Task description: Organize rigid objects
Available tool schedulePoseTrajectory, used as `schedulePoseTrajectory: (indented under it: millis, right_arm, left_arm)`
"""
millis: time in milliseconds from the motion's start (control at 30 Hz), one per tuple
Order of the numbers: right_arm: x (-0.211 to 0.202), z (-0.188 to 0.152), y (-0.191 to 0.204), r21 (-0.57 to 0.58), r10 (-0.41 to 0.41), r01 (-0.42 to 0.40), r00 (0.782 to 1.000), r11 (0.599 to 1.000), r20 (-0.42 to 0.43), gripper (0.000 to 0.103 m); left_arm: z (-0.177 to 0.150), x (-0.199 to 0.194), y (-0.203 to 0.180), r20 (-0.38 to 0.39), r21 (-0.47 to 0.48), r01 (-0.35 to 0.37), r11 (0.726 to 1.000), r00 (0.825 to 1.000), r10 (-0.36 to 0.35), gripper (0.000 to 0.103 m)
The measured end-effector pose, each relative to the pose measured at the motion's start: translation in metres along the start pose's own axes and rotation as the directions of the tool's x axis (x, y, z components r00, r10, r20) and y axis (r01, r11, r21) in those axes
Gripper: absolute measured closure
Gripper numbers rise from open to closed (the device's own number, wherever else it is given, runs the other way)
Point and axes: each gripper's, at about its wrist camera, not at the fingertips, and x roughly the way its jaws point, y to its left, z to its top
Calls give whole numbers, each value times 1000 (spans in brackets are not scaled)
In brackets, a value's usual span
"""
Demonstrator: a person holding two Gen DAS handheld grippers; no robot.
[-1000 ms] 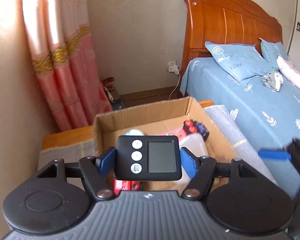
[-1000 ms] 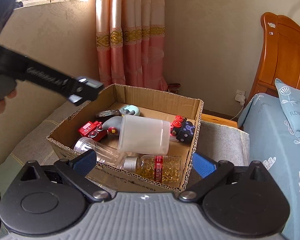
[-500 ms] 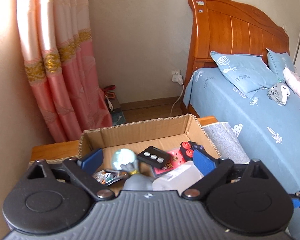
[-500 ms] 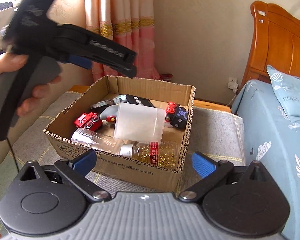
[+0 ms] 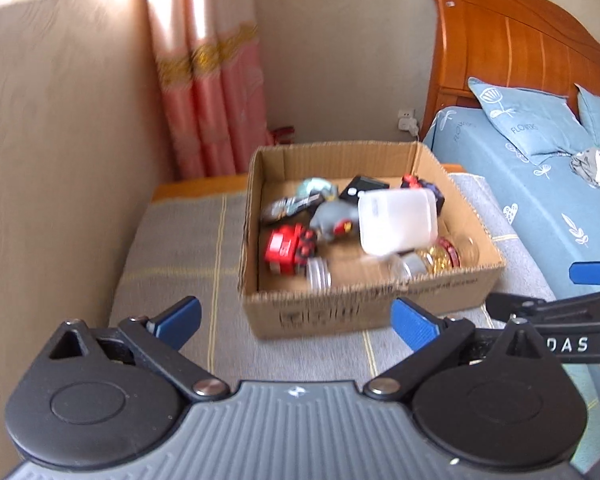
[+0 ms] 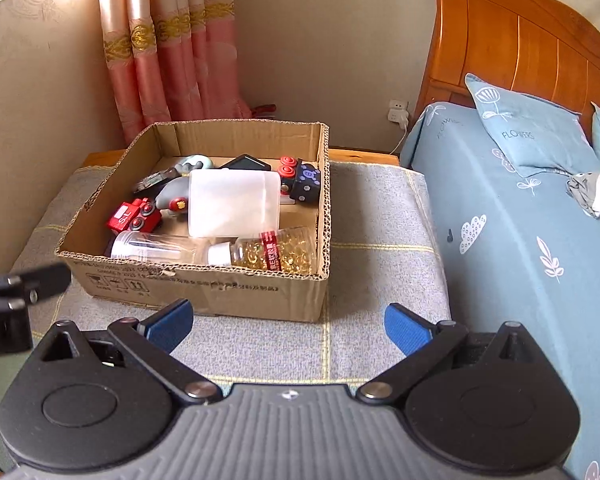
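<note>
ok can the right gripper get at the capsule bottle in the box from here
Probably yes. The right gripper is open and empty, and the capsule bottle lies uncovered just behind the cardboard box's near wall, so it would need to come in from above.

Beige walls (image 6: 332, 40); pink curtain (image 6: 168, 48) upper left, sunlit; wooden headboard (image 6: 512, 44) and blue bed (image 6: 520, 232) at right.

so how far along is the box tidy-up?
Mostly done: the black timer lies in the cardboard box with the toys, white container and bottles. Nothing in hand: left claw is opening and empty, right claw is open. No loose items visible on the mat.
</note>
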Motion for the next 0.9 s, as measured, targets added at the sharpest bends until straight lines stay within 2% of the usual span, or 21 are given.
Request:
schedulePoseTrajectory:
  millis: [167, 300, 900]
  right_arm:
    - [-10, -4, 10, -2, -8, 8, 1000, 1000, 6, 0]
    - [-13, -4, 16, -3, -6, 6, 1000, 1000, 8, 0]
    - [-19, -5, 22, -3, -5, 5, 1000, 1000, 26, 0]
  left_arm:
    - [-14, -8, 3, -4, -29, -49, 998, 999, 49, 2]
    - [-18, -16, 7, 4, -58, -37, 998, 999, 37, 2]
    - [-18, -23, 3, 6, -27, -62, 998, 998, 62, 2]
